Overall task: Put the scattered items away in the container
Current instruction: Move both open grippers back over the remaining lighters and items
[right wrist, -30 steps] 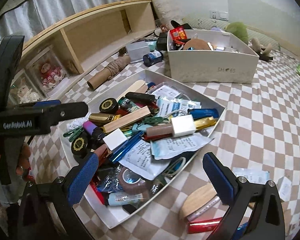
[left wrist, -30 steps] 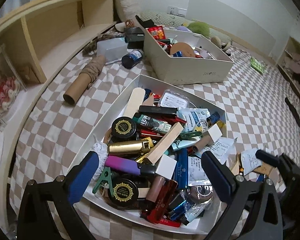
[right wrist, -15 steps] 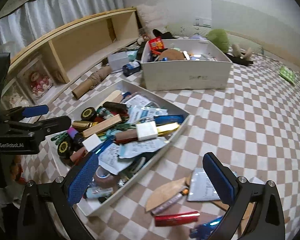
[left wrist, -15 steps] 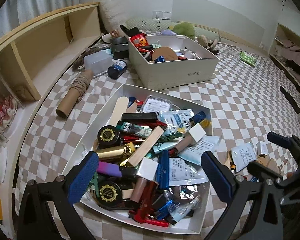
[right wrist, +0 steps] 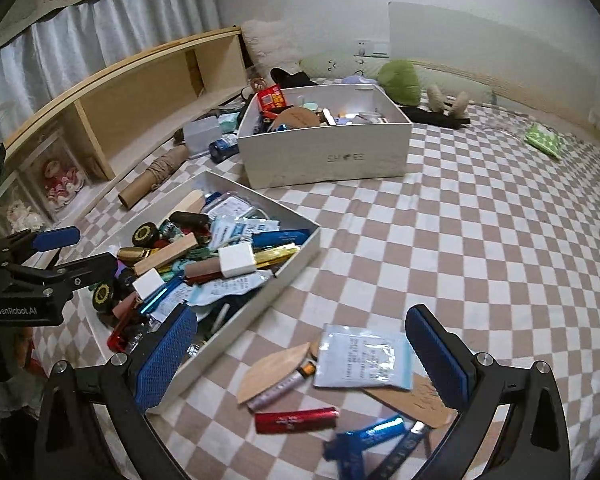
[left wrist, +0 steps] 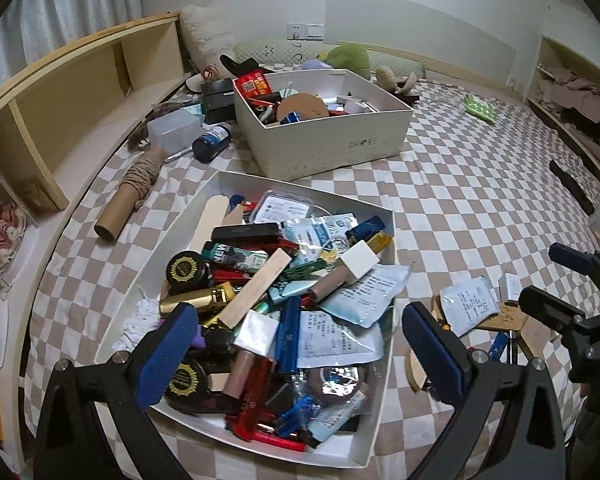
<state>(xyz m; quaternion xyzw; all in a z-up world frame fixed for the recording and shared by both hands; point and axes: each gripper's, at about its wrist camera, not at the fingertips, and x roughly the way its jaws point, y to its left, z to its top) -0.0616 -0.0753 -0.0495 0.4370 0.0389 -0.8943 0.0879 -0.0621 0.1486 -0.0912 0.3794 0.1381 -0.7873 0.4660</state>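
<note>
Left tool (left wrist: 298,346): spread wide, nothing held, hovering over near end of shallow white tray (left wrist: 387,364) on checked bedspread (left wrist: 480,200). Tray heaped with items (wooden block (left wrist: 256,289), white cube (left wrist: 363,257), printed sachets among them). Behind tray: deep white box (left wrist: 328,148), also filled. Right tool (right wrist: 302,354): spread wide, nothing held, above loose items lying just right of tray: wooden leaf-shaped piece (right wrist: 274,368), white sachet (right wrist: 364,356), red tube (right wrist: 296,420), blue clip (right wrist: 364,440).
</note>
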